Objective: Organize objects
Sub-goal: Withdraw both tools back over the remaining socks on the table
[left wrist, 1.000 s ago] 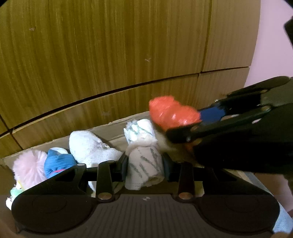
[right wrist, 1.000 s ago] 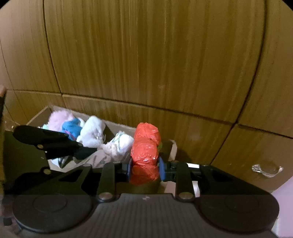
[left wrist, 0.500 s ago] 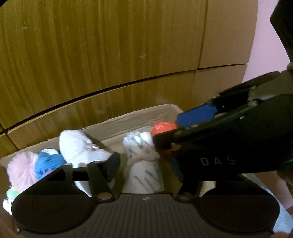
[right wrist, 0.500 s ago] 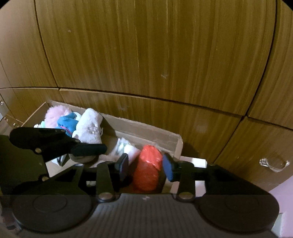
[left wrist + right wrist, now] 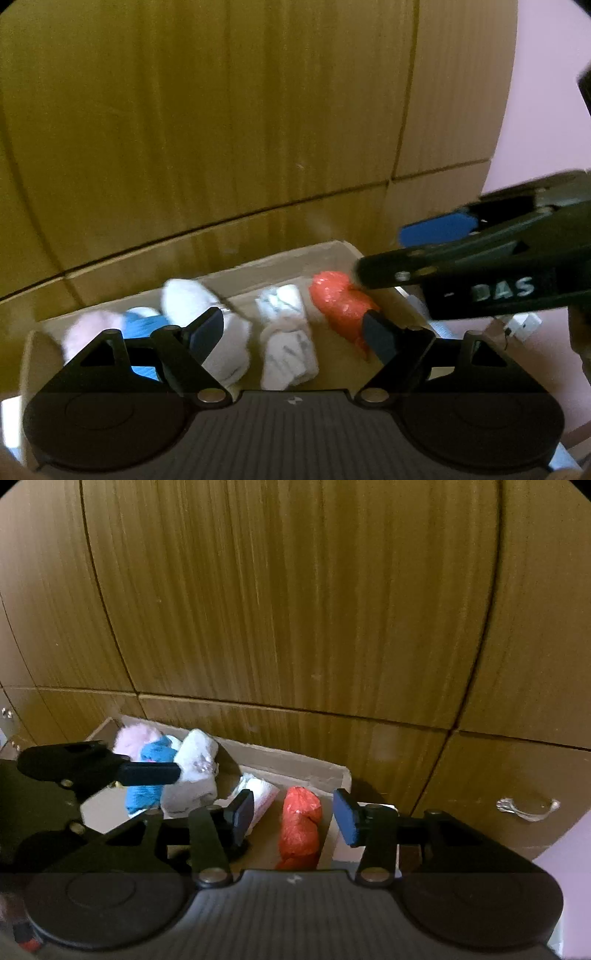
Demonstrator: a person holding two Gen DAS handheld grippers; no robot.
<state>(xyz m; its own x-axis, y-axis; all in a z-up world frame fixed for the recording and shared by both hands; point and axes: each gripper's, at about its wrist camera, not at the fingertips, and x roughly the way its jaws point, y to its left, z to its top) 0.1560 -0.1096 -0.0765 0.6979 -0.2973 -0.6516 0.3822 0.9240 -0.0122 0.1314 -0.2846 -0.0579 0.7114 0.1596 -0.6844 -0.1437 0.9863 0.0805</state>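
Note:
A cardboard box [image 5: 295, 766] stands against a wooden cabinet and holds a row of rolled sock bundles. An orange-red bundle [image 5: 299, 823] lies at the box's right end, also in the left wrist view [image 5: 341, 306]. Beside it lies a white bundle with grey marks [image 5: 288, 343], then a plain white one [image 5: 194, 771], a blue one [image 5: 147, 775] and a pink one [image 5: 135, 736]. My right gripper [image 5: 295, 816] is open above the orange-red bundle, apart from it. My left gripper [image 5: 293, 332] is open above the grey-marked bundle, holding nothing.
The wooden cabinet front [image 5: 295, 609] rises right behind the box. A metal drawer handle [image 5: 528, 806] shows at the right. A pink wall [image 5: 546, 92] lies to the right of the cabinet. The right gripper's body [image 5: 498, 284] reaches across the left wrist view.
The right gripper let go of the orange-red bundle in the box's right end and opened wide. The left gripper let go of the grey-marked bundle, opened and drew back.

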